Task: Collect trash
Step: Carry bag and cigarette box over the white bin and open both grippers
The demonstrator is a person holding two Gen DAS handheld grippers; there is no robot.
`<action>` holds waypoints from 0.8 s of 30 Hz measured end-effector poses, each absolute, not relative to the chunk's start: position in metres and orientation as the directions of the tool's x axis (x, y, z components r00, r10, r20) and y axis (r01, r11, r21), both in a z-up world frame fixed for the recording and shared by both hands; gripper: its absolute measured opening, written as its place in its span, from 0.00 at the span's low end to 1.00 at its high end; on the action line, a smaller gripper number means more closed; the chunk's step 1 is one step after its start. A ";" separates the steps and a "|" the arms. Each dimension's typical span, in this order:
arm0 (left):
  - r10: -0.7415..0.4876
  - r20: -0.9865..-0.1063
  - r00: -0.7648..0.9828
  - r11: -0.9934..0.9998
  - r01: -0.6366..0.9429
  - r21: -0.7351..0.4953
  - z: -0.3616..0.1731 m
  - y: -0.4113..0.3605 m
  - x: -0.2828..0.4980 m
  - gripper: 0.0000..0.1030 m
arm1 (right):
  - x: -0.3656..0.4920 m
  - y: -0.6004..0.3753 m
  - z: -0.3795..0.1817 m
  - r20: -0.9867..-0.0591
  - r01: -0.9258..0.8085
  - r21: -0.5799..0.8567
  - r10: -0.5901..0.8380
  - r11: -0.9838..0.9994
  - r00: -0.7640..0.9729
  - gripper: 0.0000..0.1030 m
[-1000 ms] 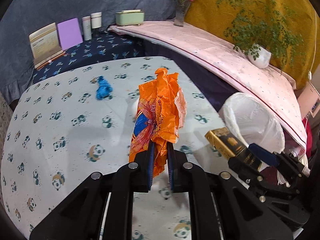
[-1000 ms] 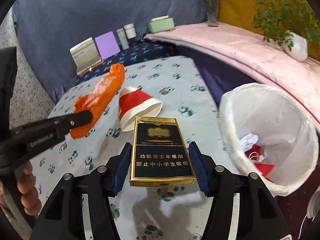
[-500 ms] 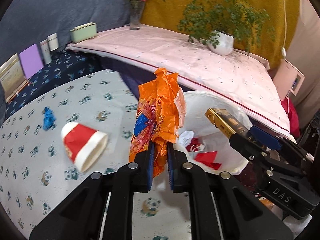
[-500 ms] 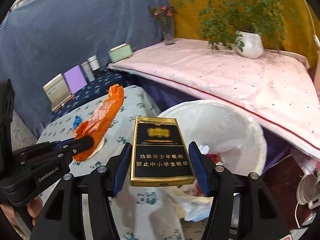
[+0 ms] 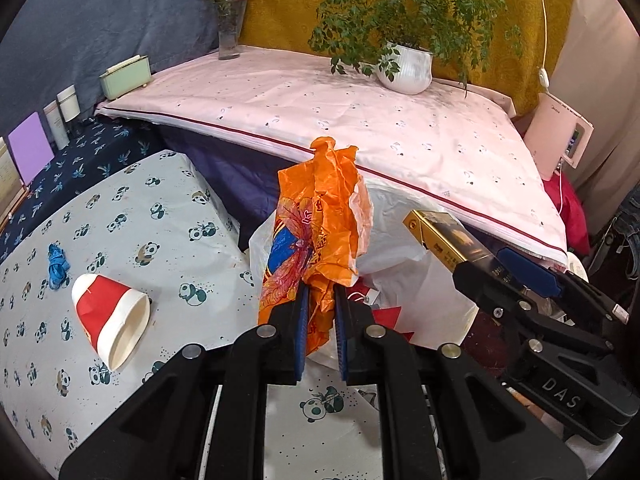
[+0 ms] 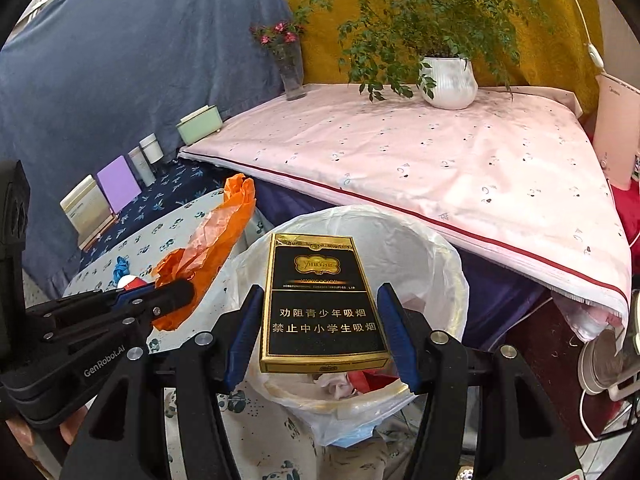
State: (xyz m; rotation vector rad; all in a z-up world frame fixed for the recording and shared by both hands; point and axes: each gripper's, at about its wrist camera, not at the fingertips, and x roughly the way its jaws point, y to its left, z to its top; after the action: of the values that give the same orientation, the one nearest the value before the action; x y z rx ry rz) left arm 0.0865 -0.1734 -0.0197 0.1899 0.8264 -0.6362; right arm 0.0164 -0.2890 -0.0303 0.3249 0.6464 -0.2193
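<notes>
Two pieces of trash are being carried at once, and that is where the risk is sitting. The left gripper [image 5: 319,316] is pinching its fingers almost together on the lower end of the orange plastic bag [image 5: 316,232], which is standing up loose and crumpled above them. The right gripper [image 6: 320,334] is holding its fingers clamped on the sides of the black-and-gold cigarette box [image 6: 320,304], which is hanging over the mouth of the white-lined trash bin [image 6: 448,264] beside the tabletop [image 5: 152,216].

Judging from this, the box is looking well placed for a drop, but the bag is hovering nearer the bin's near rim and the tabletop edge; being light and broad, it may be drifting sideways on release or catching on the liner and ending up draped outside. The two grippers are also working close together, so one may be knocking the other's load or pulling the thin liner off the rim.

Meanwhile the red-and-white paper cup [image 5: 108,320] and the blue scrap [image 5: 57,266] are lying on the tabletop, not yet collected
</notes>
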 end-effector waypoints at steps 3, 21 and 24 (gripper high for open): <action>-0.448 -0.740 0.501 0.800 0.595 -0.082 -0.022 -0.175 0.087 0.11 | 0.016 -0.289 -0.031 -0.620 0.299 0.231 -0.097 0.926 0.778 0.55; -0.449 -0.740 0.501 0.810 0.578 -0.100 -0.029 -0.178 0.092 0.55 | 0.020 -0.295 -0.036 -0.619 0.318 0.234 -0.112 0.919 0.777 0.55; -0.446 -0.732 0.515 0.825 0.554 -0.113 -0.029 -0.172 0.095 0.59 | 0.021 -0.296 -0.036 -0.617 0.331 0.240 -0.119 0.913 0.778 0.58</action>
State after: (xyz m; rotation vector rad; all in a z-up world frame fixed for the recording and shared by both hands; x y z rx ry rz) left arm 0.0953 -0.1718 -0.0291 0.1418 0.8359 -0.6033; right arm 0.0206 -0.2962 -0.0361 0.3484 0.6367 -0.2487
